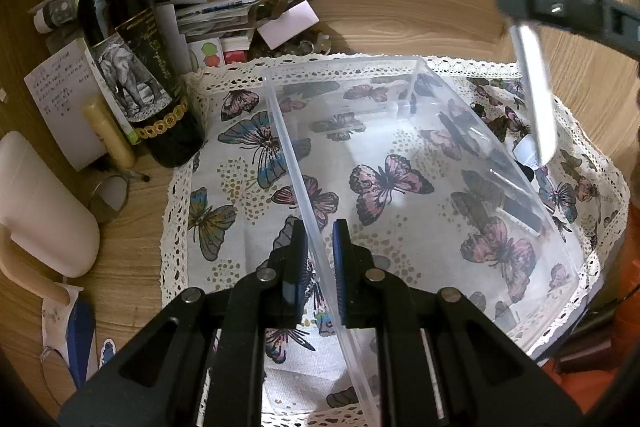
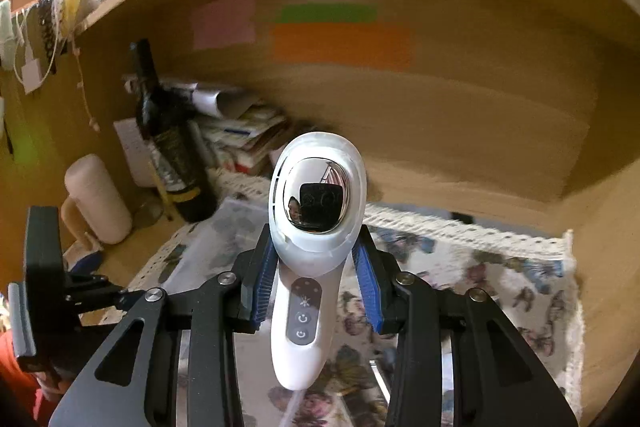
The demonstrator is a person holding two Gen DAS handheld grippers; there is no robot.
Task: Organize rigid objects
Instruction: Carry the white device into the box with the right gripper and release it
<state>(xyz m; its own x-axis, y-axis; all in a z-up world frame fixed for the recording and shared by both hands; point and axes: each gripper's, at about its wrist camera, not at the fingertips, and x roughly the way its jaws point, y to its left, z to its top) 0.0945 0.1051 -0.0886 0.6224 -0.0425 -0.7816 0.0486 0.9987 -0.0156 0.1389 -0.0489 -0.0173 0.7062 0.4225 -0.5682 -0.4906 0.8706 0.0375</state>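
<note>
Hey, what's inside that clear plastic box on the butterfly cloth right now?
The clear plastic box looks mostly empty: the butterfly cloth shows through its floor. Dark elongated shapes show along its right wall, but reflections blur whether they lie inside or beyond it. The left gripper hides the near corner.

The right tool [image 2: 316, 283] clamps a white handheld device with a mirrored oval head [image 2: 310, 259] above the butterfly-print cloth [image 2: 480, 287] on the wooden desk [image 2: 600, 267].

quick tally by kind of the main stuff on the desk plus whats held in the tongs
Dark glass wine bottle: 1
Clear plastic storage bin: 1
White handheld device with chrome head: 1
White plastic jug with wooden handle: 1
Butterfly-print cloth with lace edge: 1
Total: 5
</note>
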